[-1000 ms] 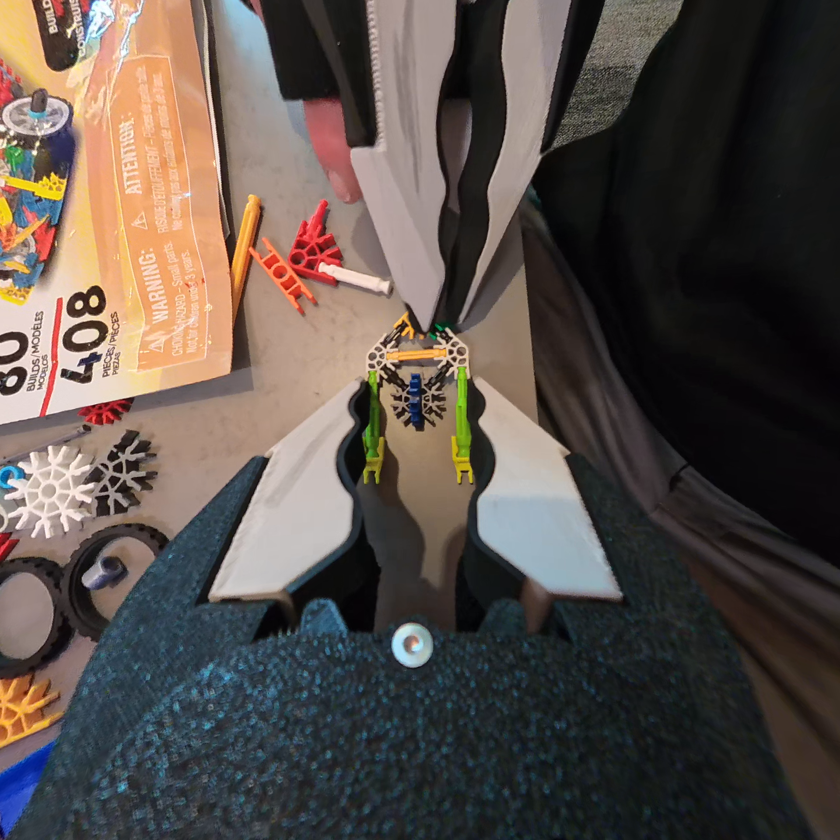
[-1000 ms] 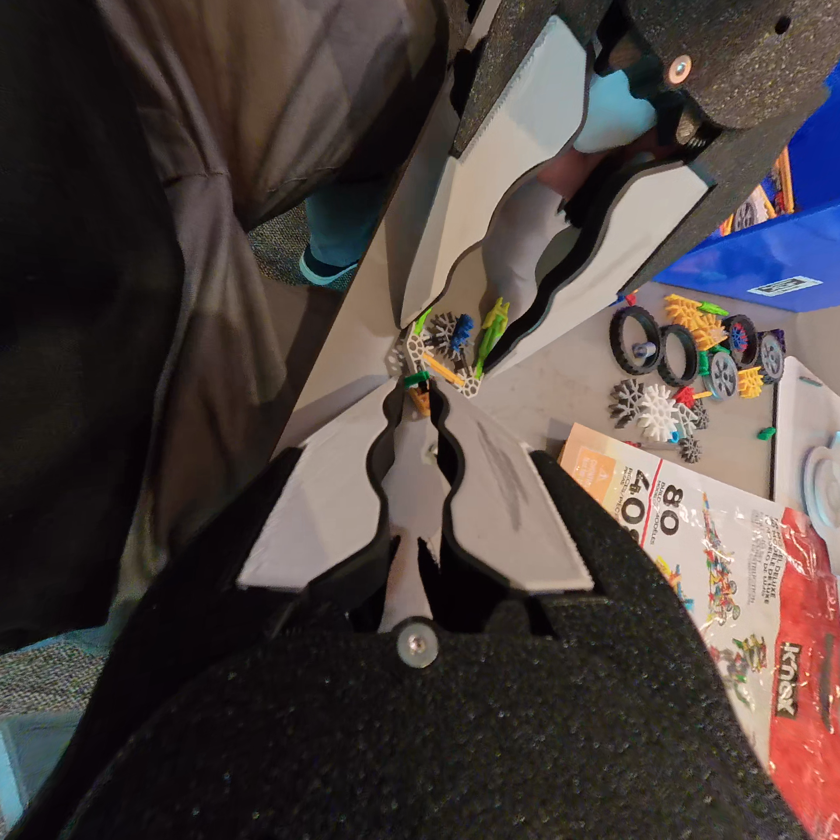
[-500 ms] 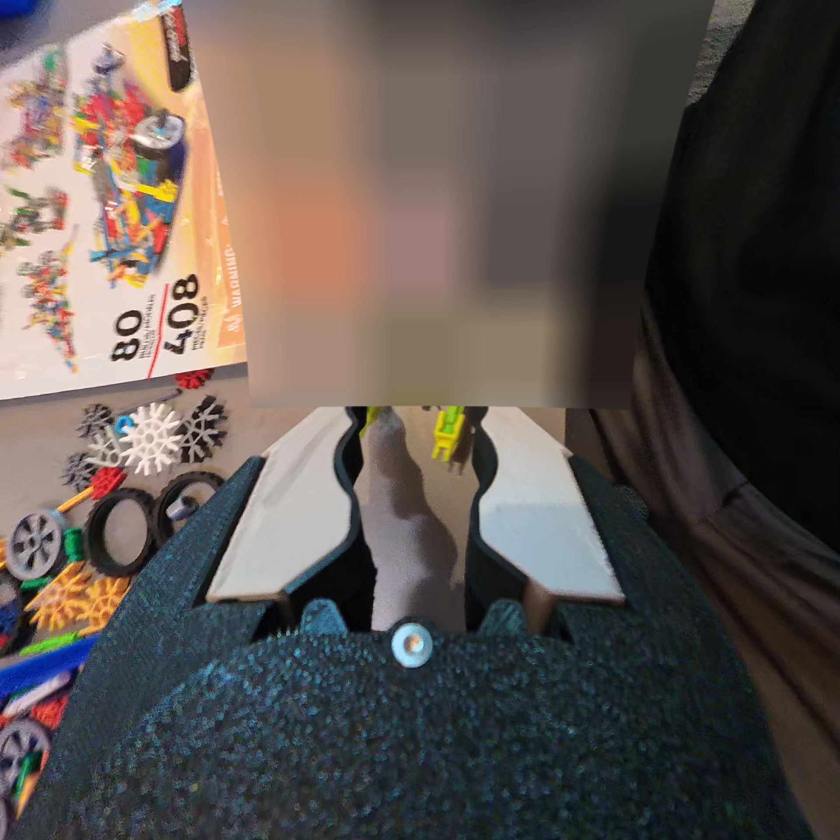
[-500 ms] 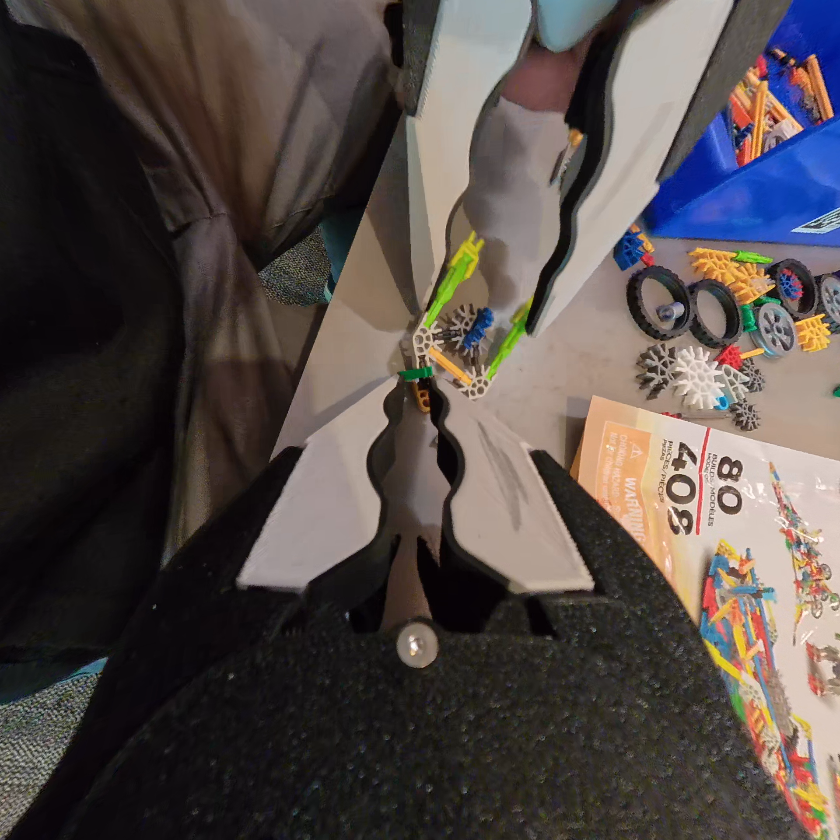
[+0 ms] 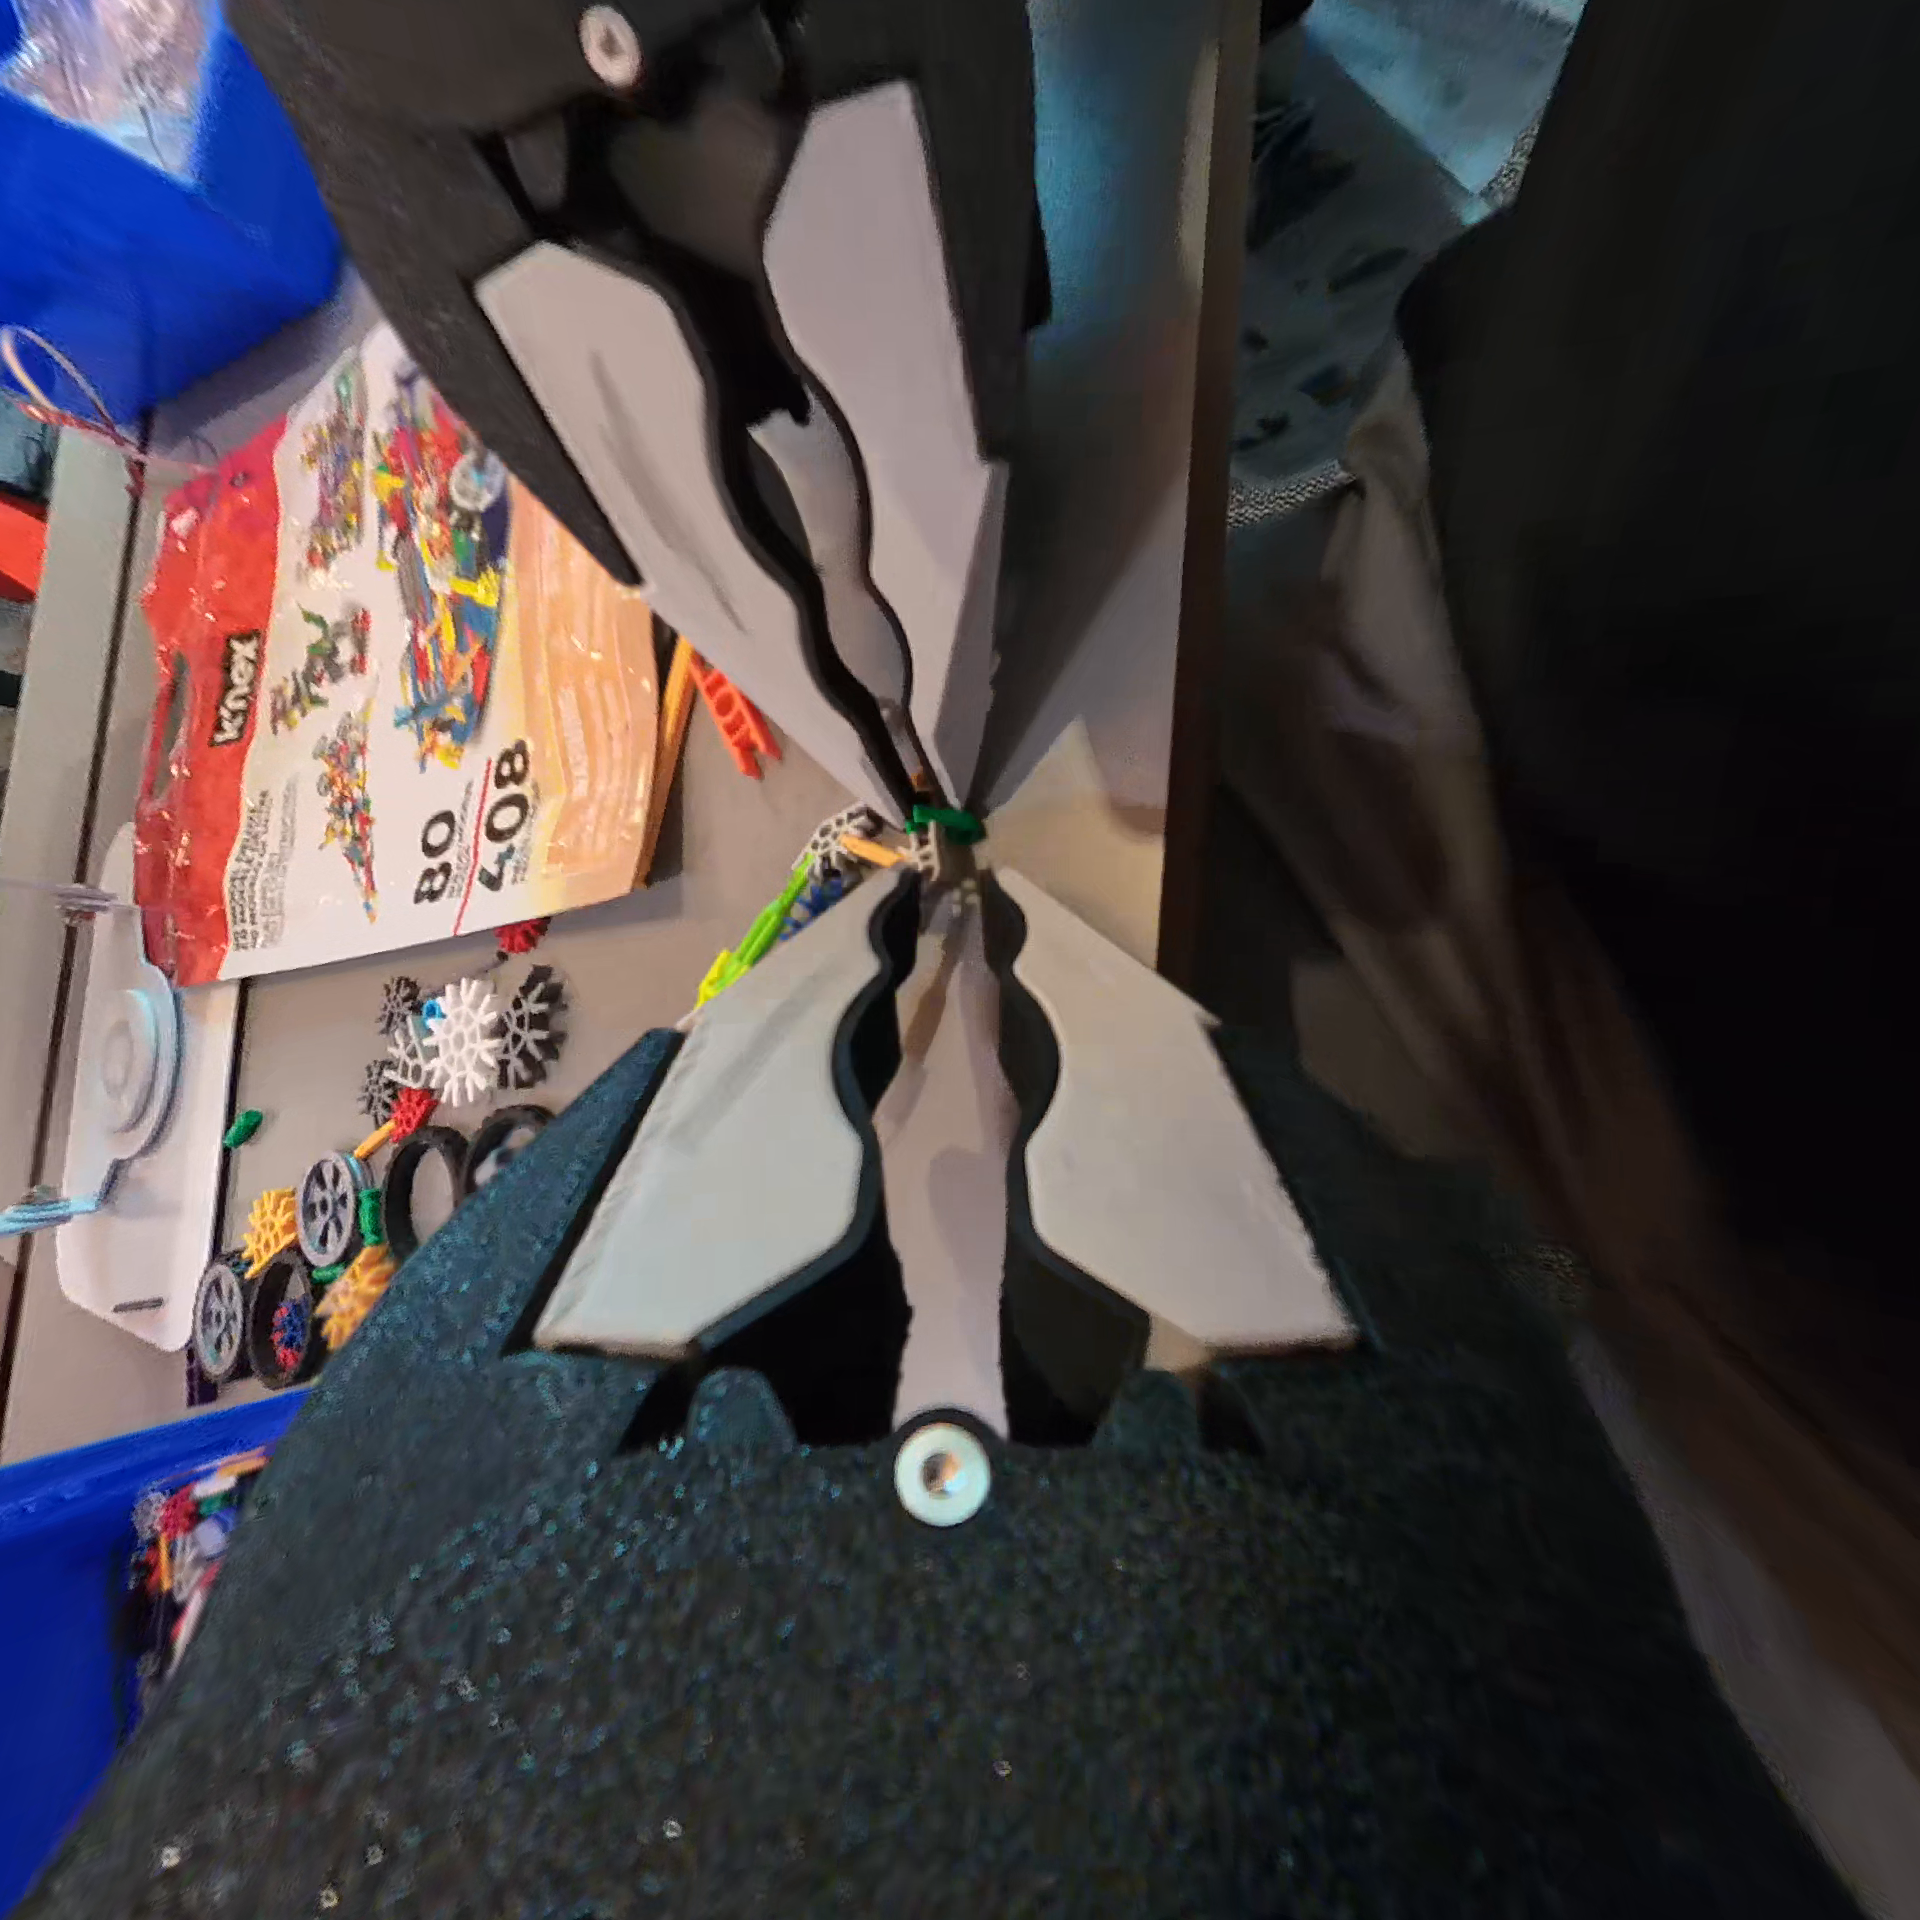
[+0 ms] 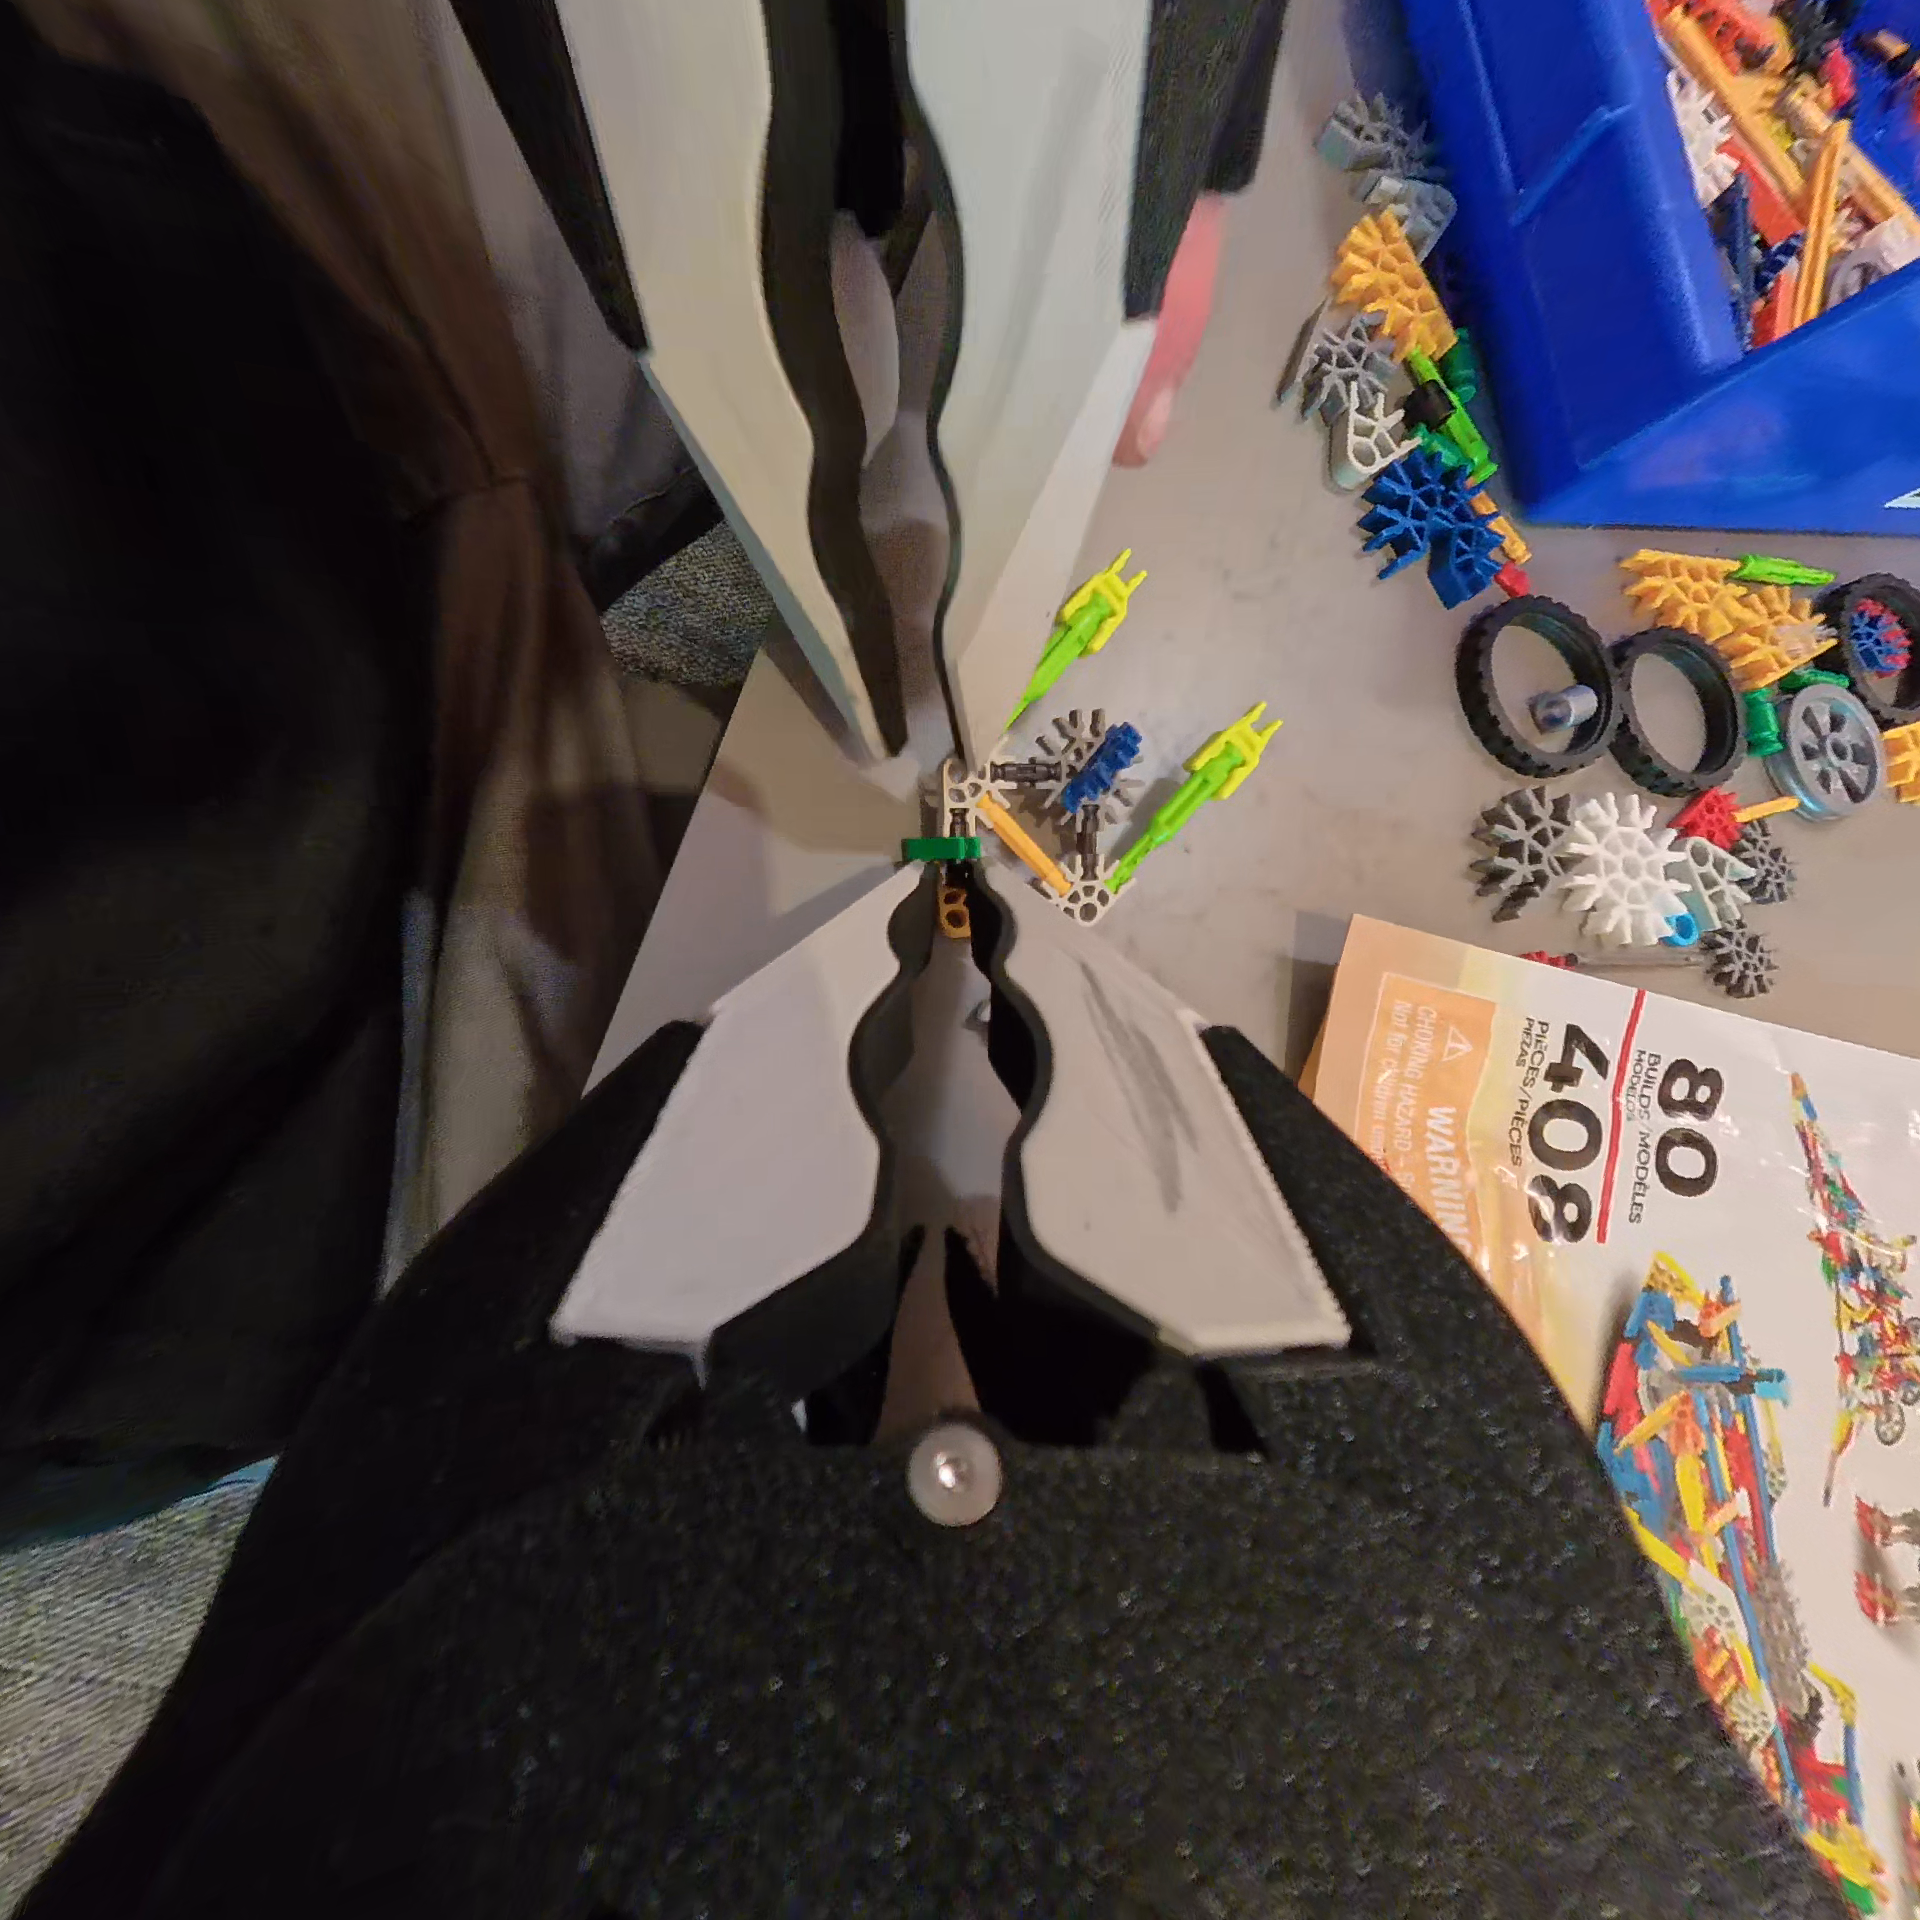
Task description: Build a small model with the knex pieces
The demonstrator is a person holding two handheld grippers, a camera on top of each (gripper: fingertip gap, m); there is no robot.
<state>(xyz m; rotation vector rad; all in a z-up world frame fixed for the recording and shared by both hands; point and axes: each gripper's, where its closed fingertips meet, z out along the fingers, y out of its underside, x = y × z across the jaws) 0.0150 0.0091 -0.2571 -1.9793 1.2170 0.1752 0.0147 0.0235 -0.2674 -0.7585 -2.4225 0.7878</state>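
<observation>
Rod-and-connector assembly (image 6: 1049, 805) sits at the near edge of the bench (image 6: 1247, 665), where I hold my right tongs (image 6: 954, 904) pinching its yellow-and-green end piece and my left tongs (image 5: 951, 883) pressed onto its grey connector, loose wheels (image 6: 1527, 686) lying farther in.

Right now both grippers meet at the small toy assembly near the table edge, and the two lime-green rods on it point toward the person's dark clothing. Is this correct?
Not quite. The two lime-green rods point away from the dark clothing, toward the black tyres on the table. The right wrist view shows it. The left gripper and right gripper do meet at the small toy assembly near the edge.
</observation>
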